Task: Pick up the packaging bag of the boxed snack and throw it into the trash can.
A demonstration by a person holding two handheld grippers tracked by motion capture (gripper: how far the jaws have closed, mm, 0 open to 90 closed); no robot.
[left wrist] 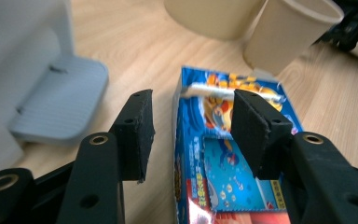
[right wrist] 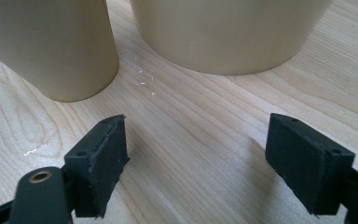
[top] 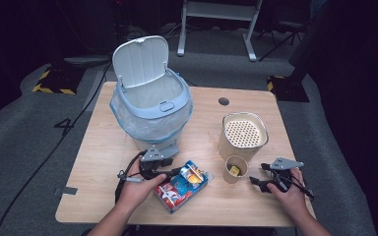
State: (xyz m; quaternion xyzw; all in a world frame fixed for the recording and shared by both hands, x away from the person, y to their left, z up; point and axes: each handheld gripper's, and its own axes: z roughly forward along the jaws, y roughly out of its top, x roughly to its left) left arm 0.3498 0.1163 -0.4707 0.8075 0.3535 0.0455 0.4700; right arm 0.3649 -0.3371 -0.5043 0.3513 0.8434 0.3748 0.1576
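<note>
A blue printed snack box [top: 182, 186] lies flat near the table's front edge. My left gripper [top: 173, 172] is low over its left end. In the left gripper view the jaws of the left gripper [left wrist: 191, 126] stand open. One jaw is above the box [left wrist: 223, 158], the other is over bare wood beside its edge, and neither pad presses on it. My right gripper [top: 257, 180] rests open on the table right of a paper cup [top: 236, 168] with something yellow inside. In the right gripper view its jaws [right wrist: 196, 149] hold nothing, and the cup [right wrist: 51, 46] is ahead on the left.
A pale blue pedal bin [top: 152, 110] with a bag liner and raised lid stands at the back left; its pedal [left wrist: 60, 102] is close beside my left jaw. A beige container [top: 243, 133] with a perforated top stands behind the cup. A cable trails off the table's left.
</note>
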